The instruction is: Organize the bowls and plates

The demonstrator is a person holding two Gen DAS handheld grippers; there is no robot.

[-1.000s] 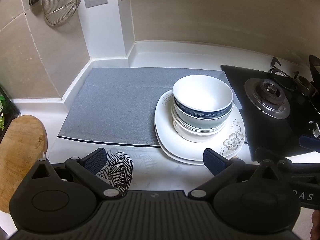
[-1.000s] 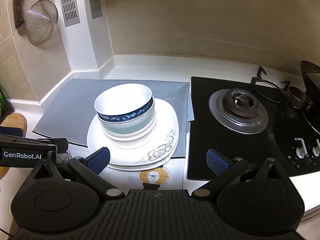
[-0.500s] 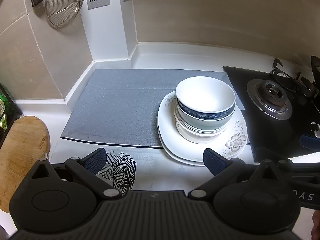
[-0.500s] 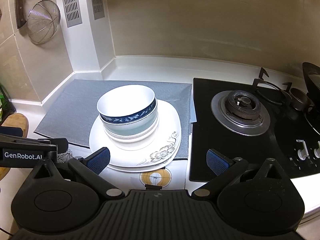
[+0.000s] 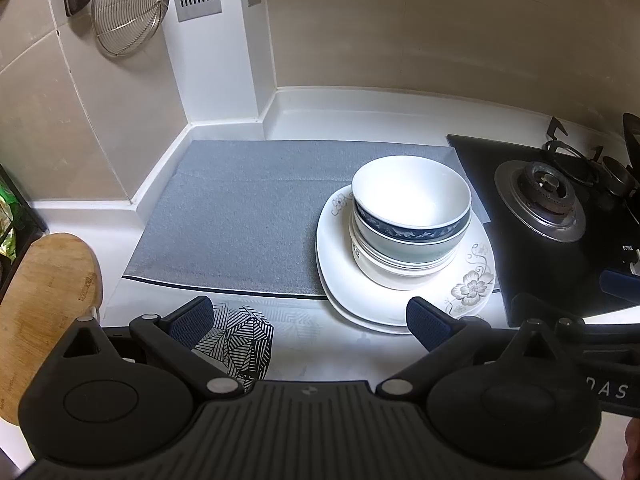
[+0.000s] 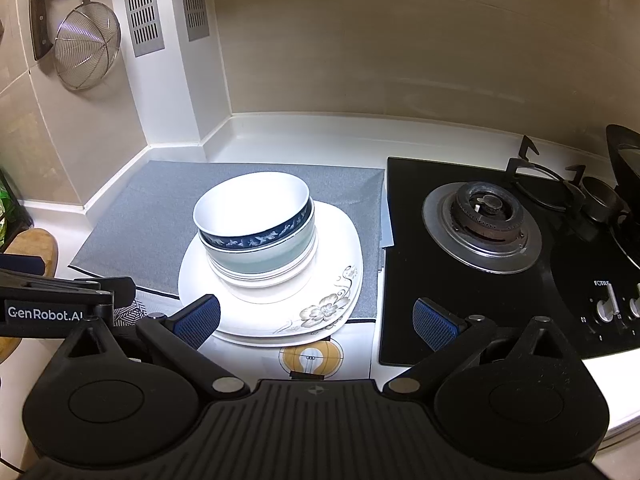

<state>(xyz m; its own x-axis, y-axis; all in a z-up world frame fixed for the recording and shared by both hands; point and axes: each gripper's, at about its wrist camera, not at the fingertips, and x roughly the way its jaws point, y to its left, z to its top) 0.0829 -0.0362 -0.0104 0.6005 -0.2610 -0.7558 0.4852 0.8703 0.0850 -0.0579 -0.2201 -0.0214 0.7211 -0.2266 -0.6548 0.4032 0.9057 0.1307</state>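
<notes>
Kitchen counter, grey mat [image 5: 248, 216]: nested bowls [image 5: 412, 216] on stacked floral plates [image 5: 472, 284], beside the hob [image 6: 484, 224]. Left gripper [image 5: 308, 316] and right gripper [image 6: 316, 320]: both spread wide, empty. Since a second ago both have backed off slightly; stacking appears complete. Strainer [image 5: 124, 12] on wall.

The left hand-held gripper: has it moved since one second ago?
Yes. The left hand-held gripper has drifted slightly left and back: the wall strainer and gray mat sit further right and lower.
</notes>
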